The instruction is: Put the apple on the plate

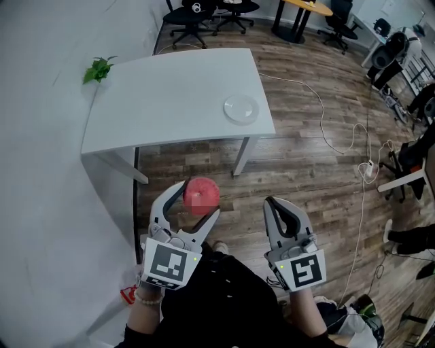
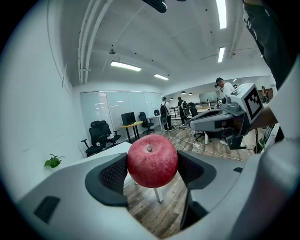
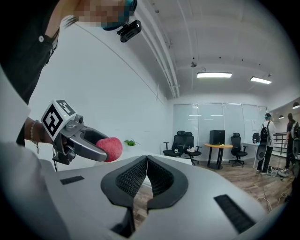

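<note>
Left gripper [image 1: 199, 200] squeezes the red apple [image 1: 202, 194] between its two jaws, low in the middle of the head view. Right gripper [image 1: 271, 202] is pinched tight with nothing inside. Higher up, the white plate [image 1: 241, 109] sits near the table's [image 1: 170, 95] right edge, well apart from the apple.

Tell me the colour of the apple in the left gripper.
Red, faintly speckled apple; the left gripper view shows it best.

wall: white [image 1: 41, 81] | floor: wood [image 1: 306, 183] | white table [image 1: 170, 95] | black chairs [image 1: 187, 15] | ceiling lights [image 2: 125, 66]
</note>
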`<state>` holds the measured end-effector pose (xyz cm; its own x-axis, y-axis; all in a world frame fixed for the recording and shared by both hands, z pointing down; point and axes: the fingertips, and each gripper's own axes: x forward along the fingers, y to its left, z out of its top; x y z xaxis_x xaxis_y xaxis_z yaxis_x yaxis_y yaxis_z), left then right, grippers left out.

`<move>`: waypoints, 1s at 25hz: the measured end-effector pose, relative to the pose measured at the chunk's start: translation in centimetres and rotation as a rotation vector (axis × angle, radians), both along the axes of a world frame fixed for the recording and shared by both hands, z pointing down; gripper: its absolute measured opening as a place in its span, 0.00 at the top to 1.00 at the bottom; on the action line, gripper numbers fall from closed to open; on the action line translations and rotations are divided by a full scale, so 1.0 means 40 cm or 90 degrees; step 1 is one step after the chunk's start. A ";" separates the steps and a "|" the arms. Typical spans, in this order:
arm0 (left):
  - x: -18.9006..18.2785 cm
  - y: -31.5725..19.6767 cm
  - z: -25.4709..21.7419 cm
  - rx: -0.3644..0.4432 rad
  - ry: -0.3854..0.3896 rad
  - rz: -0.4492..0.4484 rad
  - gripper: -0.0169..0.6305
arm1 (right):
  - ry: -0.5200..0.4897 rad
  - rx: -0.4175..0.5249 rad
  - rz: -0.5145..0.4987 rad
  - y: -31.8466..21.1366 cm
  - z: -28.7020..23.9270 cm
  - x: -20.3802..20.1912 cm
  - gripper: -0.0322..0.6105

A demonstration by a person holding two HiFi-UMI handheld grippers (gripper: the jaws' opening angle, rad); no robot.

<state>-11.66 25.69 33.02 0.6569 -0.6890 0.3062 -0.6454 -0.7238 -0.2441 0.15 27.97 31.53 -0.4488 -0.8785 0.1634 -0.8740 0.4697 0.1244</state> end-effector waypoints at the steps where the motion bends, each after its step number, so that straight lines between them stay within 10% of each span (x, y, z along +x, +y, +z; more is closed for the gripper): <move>1: 0.006 0.001 0.001 0.004 -0.004 0.003 0.44 | 0.000 0.001 0.001 0.001 0.001 0.008 0.89; 25: 0.136 -0.182 0.030 0.008 0.009 0.092 0.44 | 0.017 0.003 0.057 -0.150 0.023 0.087 0.89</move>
